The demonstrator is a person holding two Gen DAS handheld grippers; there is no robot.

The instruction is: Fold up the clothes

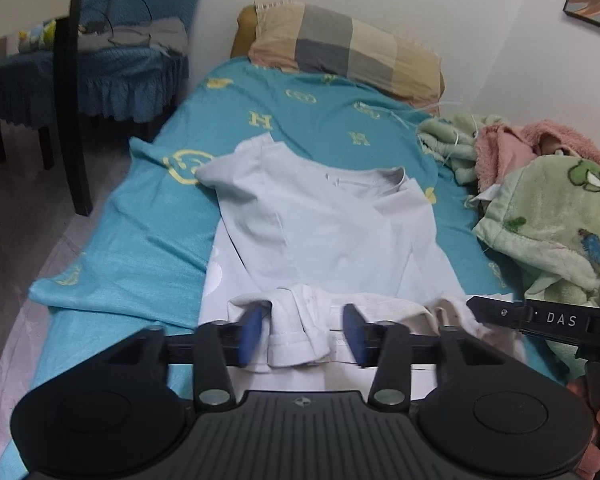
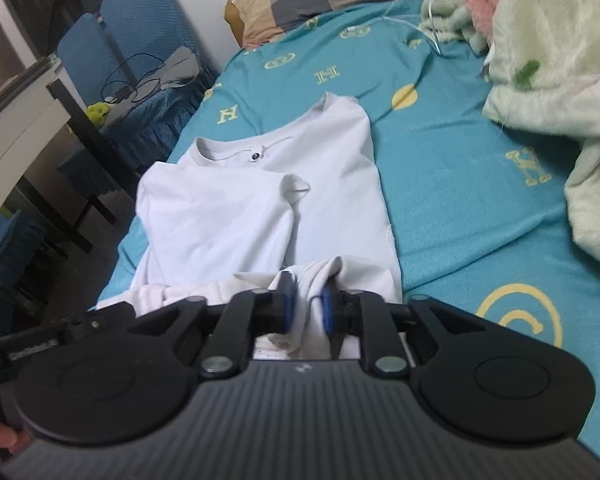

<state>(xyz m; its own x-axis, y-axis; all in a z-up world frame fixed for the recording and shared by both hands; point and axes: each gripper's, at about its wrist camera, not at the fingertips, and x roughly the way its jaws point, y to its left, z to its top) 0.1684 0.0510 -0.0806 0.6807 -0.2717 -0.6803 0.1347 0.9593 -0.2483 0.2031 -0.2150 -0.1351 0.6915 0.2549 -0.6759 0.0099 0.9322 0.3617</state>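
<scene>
Now your left gripper (image 1: pixel 304 330) stands spread around the white shirt (image 1: pixel 332 220)'s bunched hem. Your right gripper (image 2: pixel 306 308) barely pinches it. Soft, light cloth: grip hem corners.

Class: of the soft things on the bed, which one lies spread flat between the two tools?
The white T-shirt. It lies flat mid-bed, its hem bunched at the tools; the green blanket and pink towel are heaped aside, the pillow at the head.
</scene>
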